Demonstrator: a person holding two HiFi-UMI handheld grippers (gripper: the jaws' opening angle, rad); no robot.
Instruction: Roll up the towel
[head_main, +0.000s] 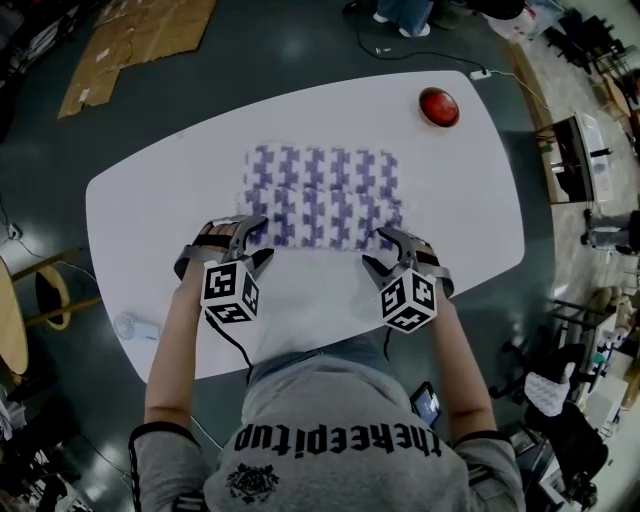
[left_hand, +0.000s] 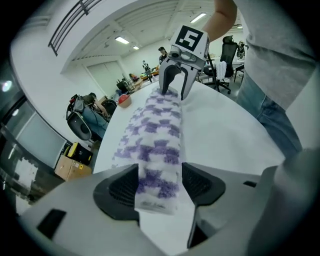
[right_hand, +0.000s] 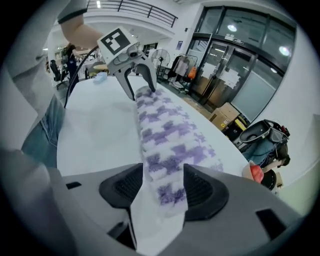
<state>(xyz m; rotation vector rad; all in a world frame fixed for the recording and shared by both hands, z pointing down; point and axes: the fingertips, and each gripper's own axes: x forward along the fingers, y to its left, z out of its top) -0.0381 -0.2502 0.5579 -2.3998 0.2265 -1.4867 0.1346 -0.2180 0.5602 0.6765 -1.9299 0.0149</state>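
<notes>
The purple-and-white checked towel (head_main: 320, 195) lies on the white table (head_main: 470, 200), its near edge rolled into a thick tube that runs left to right. My left gripper (head_main: 243, 228) stands at the roll's left end and my right gripper (head_main: 392, 240) at its right end. In the left gripper view the roll's end (left_hand: 155, 135) lies between the spread jaws of the left gripper (left_hand: 159, 182), with the right gripper (left_hand: 175, 87) straddling the far end. The right gripper view mirrors this: the roll (right_hand: 165, 125) sits between the jaws of the right gripper (right_hand: 162, 185), and the left gripper (right_hand: 137, 82) stands beyond.
A red dome-shaped object (head_main: 439, 106) sits at the table's far right. A small white object (head_main: 135, 326) lies near the front left edge. The person stands against the near edge. Cardboard (head_main: 140, 40) lies on the floor beyond the table.
</notes>
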